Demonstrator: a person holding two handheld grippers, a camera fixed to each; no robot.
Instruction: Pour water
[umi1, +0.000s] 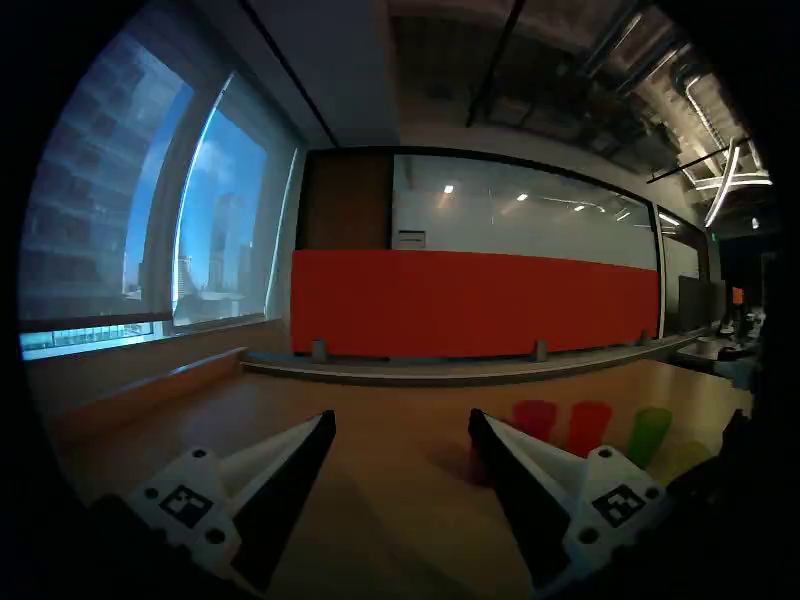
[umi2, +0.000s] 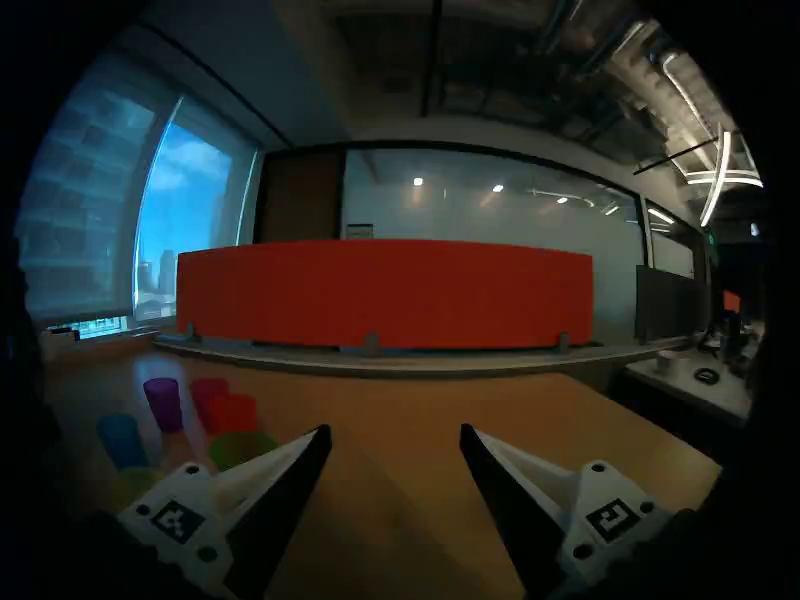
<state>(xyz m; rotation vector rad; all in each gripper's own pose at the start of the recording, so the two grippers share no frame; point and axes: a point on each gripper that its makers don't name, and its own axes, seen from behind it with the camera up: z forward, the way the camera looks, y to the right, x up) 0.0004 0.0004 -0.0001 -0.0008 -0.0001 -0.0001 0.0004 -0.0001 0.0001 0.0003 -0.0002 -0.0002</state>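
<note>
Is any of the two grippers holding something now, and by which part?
Nothing is held. The left gripper and the right gripper are both open and empty.

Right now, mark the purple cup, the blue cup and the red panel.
purple cup (umi2: 163, 403): right gripper view, middle of its side wall.
blue cup (umi2: 122, 441): right gripper view, middle of its side wall.
red panel (umi2: 385, 295): right gripper view, centre of its front face.

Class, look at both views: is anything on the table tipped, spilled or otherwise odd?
Nothing stands out. The coloured cups stand together on the wooden table, none tipped, and no spill is visible.
</note>
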